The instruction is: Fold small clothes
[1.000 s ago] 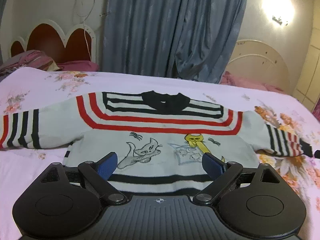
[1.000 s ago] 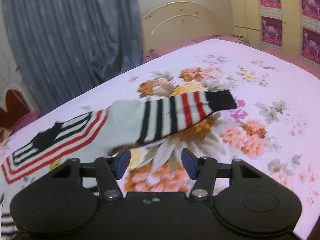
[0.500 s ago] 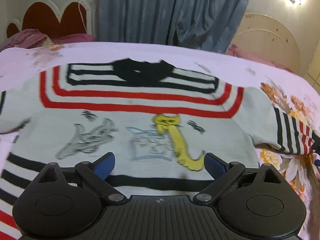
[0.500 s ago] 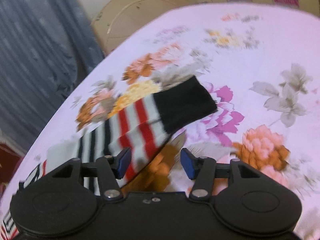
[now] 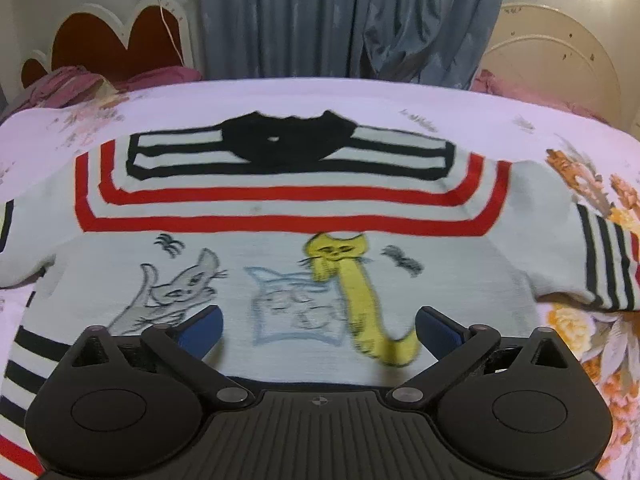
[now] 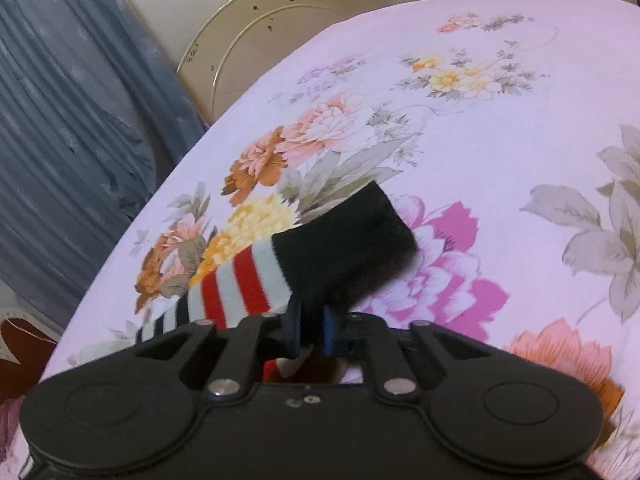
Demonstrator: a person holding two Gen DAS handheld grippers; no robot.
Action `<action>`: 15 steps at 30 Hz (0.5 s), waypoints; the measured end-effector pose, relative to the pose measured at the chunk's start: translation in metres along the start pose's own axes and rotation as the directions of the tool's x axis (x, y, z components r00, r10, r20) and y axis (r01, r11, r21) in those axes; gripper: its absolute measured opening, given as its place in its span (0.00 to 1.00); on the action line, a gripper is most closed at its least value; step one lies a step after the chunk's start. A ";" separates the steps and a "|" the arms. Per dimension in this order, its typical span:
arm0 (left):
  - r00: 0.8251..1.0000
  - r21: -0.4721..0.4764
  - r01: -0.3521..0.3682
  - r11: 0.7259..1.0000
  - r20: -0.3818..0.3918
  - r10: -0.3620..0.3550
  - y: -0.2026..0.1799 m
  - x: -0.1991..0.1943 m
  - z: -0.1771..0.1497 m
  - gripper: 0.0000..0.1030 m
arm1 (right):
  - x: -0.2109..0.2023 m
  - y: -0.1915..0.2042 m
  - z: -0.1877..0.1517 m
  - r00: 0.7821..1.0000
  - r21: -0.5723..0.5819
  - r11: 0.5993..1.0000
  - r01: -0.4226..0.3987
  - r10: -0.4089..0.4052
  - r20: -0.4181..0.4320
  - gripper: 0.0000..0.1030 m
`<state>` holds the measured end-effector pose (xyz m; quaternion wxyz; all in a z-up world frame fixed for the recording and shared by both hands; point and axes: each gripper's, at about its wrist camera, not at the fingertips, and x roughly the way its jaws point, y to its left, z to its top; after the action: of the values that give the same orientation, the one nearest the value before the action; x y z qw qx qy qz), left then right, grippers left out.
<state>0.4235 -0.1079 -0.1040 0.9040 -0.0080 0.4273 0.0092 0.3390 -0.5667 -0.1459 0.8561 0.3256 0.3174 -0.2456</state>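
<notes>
Grippers over a small striped sweater on a floral bedsheet.

Right gripper (image 6: pixel 311 330) has its blue pads pressed together on the sleeve (image 6: pixel 280 276) by the black cuff, which sticks out past them over the bedsheet (image 6: pixel 500 120). Left gripper (image 5: pixel 318 326) hangs above the lower front of the sweater (image 5: pixel 280 216), its jaws spread wide and opening, only the flat knit with its cat pictures between them, nothing pinched. Sweater lies spread face up, collar toward the blue curtain (image 5: pixel 320 16).

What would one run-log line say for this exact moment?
stage: first sleeve fold | right gripper: shut on sleeve cuff | left gripper: jaws opening, nothing held, over sweater | bed: sweater spread flat
</notes>
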 end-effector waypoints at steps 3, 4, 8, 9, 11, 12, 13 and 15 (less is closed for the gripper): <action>1.000 0.014 -0.014 1.000 -0.009 0.014 0.020 0.004 0.001 0.82 | -0.002 0.024 0.001 0.999 -0.142 0.989 0.033 -0.030 0.019 0.07; 1.000 0.003 -0.019 1.000 -0.009 0.019 0.029 0.006 0.000 0.82 | -0.004 0.034 0.001 0.999 -0.181 0.983 0.025 -0.020 0.029 0.07; 1.000 -0.031 -0.024 0.999 0.004 0.024 0.062 0.009 0.000 0.83 | -0.012 0.082 -0.007 0.999 -0.325 0.946 -0.013 0.030 0.046 0.07; 1.000 -0.040 -0.017 0.999 0.007 0.017 0.070 0.010 0.000 0.83 | -0.013 0.095 -0.011 0.998 -0.352 0.935 -0.033 0.048 0.035 0.07; 1.000 -0.068 0.000 0.998 0.008 0.001 0.087 0.012 0.002 0.91 | -0.018 0.123 -0.024 0.996 -0.400 0.913 -0.078 0.087 0.005 0.07; 1.000 -0.083 0.013 0.996 0.013 -0.011 0.095 0.012 0.003 0.96 | -0.021 0.139 -0.033 0.993 -0.431 0.896 -0.107 0.115 -0.009 0.07; 0.999 -0.097 0.018 0.995 0.027 -0.016 0.103 0.011 0.003 1.00 | -0.025 0.157 -0.043 0.990 -0.464 0.875 -0.137 0.142 -0.024 0.07; 0.999 -0.123 0.032 0.992 0.041 -0.028 0.122 0.010 0.005 1.00 | -0.029 0.190 -0.066 0.978 -0.509 0.836 -0.204 0.194 -0.072 0.07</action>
<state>0.4307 0.0138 -0.1091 0.9101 -0.0703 0.4078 0.0223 0.4127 -0.3865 -0.0878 0.9298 0.1187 0.3434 -0.0588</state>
